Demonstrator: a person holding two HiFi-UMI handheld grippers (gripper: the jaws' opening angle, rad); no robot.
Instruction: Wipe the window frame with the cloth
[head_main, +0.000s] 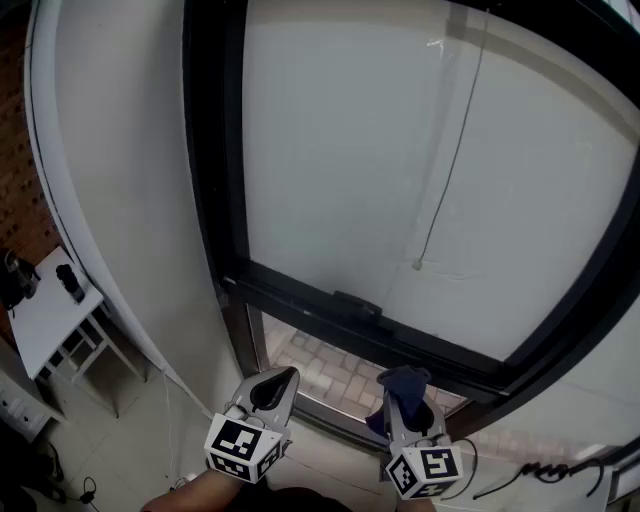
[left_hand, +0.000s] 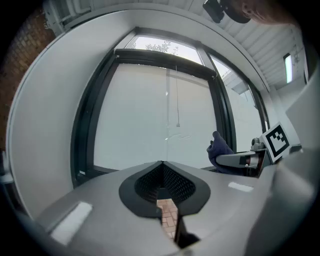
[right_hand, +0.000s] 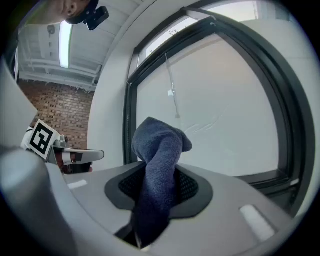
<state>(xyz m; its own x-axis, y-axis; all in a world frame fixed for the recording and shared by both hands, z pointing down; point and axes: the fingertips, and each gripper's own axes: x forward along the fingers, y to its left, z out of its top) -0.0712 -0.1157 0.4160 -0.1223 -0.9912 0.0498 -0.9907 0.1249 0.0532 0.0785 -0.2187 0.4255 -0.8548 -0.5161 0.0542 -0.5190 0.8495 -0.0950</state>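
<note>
Black window frame (head_main: 400, 345) in white wall (head_main: 130, 150); right tongs (head_main: 408, 408) tight on blue cloth (head_main: 403, 382), left tongs (head_main: 282, 378) closed, empty.

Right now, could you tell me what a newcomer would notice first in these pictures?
A tall black-framed window with a pale blind fills the view. Below it, the right gripper is shut on a dark blue cloth; the left gripper beside it is shut, holding nothing.
</note>
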